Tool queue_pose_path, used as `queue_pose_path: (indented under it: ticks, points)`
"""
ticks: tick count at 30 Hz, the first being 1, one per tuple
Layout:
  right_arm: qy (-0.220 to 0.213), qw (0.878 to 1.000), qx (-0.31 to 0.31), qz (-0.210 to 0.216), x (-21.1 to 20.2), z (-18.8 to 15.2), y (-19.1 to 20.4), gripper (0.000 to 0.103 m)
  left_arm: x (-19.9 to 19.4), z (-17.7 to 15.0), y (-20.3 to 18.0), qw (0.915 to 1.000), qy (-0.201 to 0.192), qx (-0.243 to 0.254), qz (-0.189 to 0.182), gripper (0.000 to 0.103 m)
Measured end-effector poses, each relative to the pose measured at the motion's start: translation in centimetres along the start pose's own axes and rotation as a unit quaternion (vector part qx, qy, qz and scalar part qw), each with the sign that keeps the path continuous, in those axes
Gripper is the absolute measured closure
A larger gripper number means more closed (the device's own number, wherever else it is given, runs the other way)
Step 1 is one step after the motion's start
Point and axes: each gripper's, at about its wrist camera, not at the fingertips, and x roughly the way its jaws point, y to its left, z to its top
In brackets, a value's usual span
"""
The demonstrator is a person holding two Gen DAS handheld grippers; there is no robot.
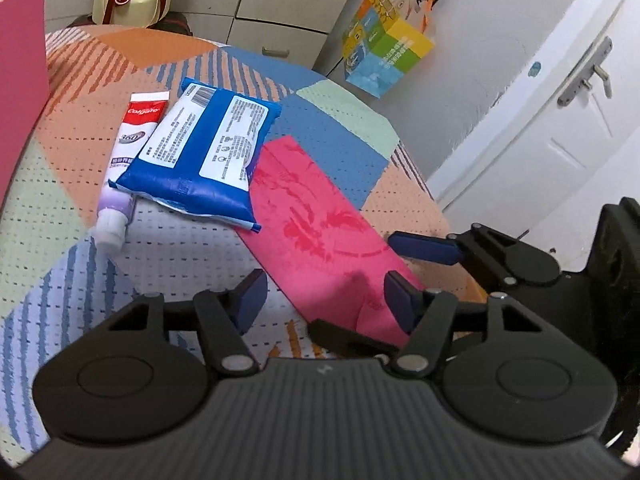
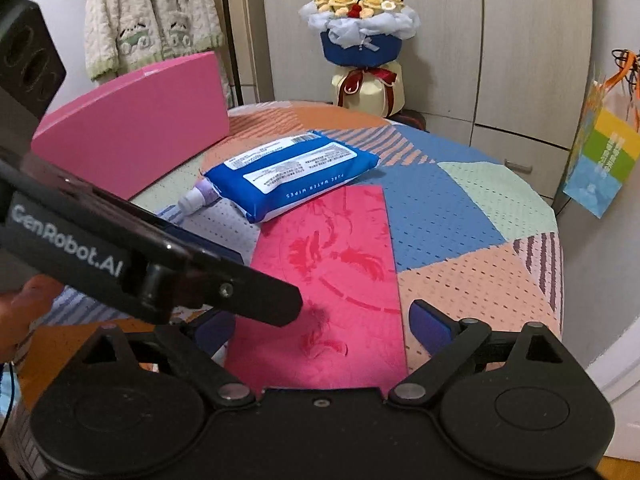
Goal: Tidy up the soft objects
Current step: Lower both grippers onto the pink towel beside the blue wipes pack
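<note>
A pink-red towel (image 1: 316, 232) lies flat on the patterned table (image 1: 72, 148); it also shows in the right wrist view (image 2: 332, 280). A blue wet-wipes pack (image 1: 204, 152) rests on its far end and partly on a Colgate toothpaste tube (image 1: 128, 152); both show in the right wrist view, pack (image 2: 292, 172) and tube (image 2: 196, 198). My left gripper (image 1: 324, 300) is open over the towel's near end, jaws astride it. My right gripper (image 2: 324, 334) is open, straddling the same near end of the towel. The right gripper's finger (image 1: 424, 246) shows in the left view.
A pink box (image 2: 132, 128) stands at the table's left. A wrapped bouquet (image 2: 364, 48) stands behind the table. A colourful paper bag (image 1: 384, 48) hangs on the wall to the right. A white door (image 1: 560, 120) is on the right.
</note>
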Motion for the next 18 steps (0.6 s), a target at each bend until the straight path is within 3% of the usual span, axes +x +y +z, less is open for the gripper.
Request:
queue_pose_path:
  ticks: [3,6,12,18]
  points:
    - [0.005,1.0,-0.007,-0.002,0.5,0.2,0.4,0.0,0.1,0.1,0.3,0.9998,-0.001,-0.017,-0.008,0.04]
    - [0.01,1.0,0.003,-0.013,0.1,0.6,0.4,0.011,0.1,0.2,0.4,0.9996,-0.004,-0.028,-0.01,0.04]
    - [0.002,0.999,0.045,-0.02,-0.9,-0.1,-0.3,0.011,0.0,0.0,1.1,0.9974,-0.017,-0.067,-0.021,0.039]
    - [-0.008,0.994,0.113,0.002,-2.5,-1.2,-1.3,0.011,0.0,-0.7,0.0,0.9979,-0.034,-0.054,0.0,0.037]
